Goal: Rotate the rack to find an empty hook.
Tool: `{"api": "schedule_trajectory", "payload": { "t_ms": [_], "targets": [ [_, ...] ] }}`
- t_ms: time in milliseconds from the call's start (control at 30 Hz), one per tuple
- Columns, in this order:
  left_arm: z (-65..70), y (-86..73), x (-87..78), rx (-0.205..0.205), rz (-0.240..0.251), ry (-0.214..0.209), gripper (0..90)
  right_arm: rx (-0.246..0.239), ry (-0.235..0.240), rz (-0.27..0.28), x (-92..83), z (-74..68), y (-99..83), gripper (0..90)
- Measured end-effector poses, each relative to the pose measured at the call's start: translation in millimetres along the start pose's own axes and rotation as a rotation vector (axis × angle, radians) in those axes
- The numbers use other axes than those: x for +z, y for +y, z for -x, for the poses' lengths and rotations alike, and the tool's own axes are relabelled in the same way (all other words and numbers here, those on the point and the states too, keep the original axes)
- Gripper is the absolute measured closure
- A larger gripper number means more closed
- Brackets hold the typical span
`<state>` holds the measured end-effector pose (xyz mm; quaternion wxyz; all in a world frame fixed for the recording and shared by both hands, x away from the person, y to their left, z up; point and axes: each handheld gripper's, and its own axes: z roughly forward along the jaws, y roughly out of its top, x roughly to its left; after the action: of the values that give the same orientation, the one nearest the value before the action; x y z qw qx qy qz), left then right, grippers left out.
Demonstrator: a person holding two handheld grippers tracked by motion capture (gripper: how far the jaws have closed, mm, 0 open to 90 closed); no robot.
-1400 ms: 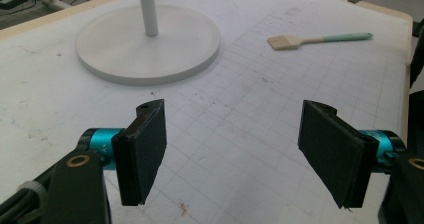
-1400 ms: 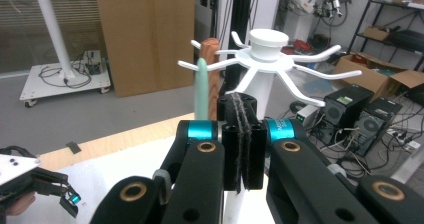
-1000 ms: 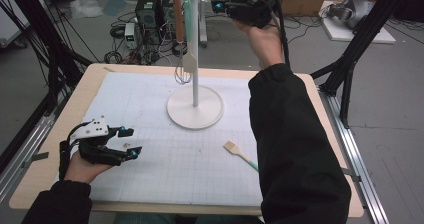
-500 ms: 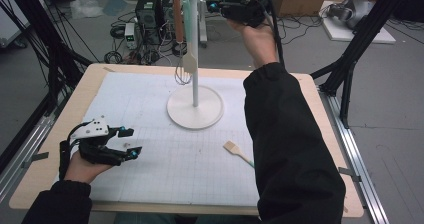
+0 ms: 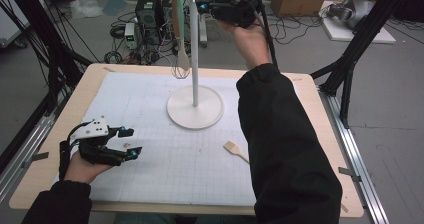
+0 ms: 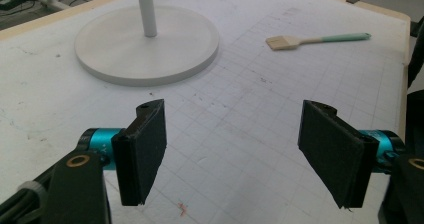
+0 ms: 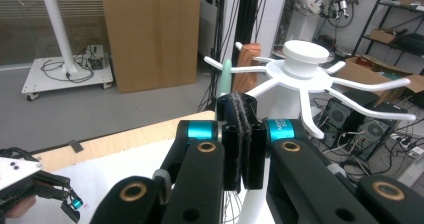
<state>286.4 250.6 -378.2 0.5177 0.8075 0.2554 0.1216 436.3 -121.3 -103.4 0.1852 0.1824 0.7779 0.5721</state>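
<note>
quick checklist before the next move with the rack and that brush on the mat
1. Right gripper jaws shut, nothing between them: ok.
2. Left gripper jaws open, empty, over the mat: ok.
3. Brush lying flat and free, apart from the rack base: ok.
4. Free prongs on the rack top: ok.
5. Whisk and spoon secure on their prongs: cannot tell.

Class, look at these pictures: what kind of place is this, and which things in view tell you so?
Probably a robotics lab or workshop, not a kitchen. A gridded mat covers the wooden table, computer towers and loose cables sit on the bare floor, and cardboard boxes stand behind the white utensil stand.
</note>
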Motion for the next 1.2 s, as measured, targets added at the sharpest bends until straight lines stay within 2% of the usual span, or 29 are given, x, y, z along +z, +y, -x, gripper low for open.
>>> {"api": "schedule_trajectory", "payload": {
  "t_ms": [1200],
  "targets": [
    [0.9, 0.8, -1.3, -0.001, 0.007, -0.001, 27.9, -0.018, 0.002, -0.012, 14.6, -11.7, 6.2, 89.3]
  ]
}}
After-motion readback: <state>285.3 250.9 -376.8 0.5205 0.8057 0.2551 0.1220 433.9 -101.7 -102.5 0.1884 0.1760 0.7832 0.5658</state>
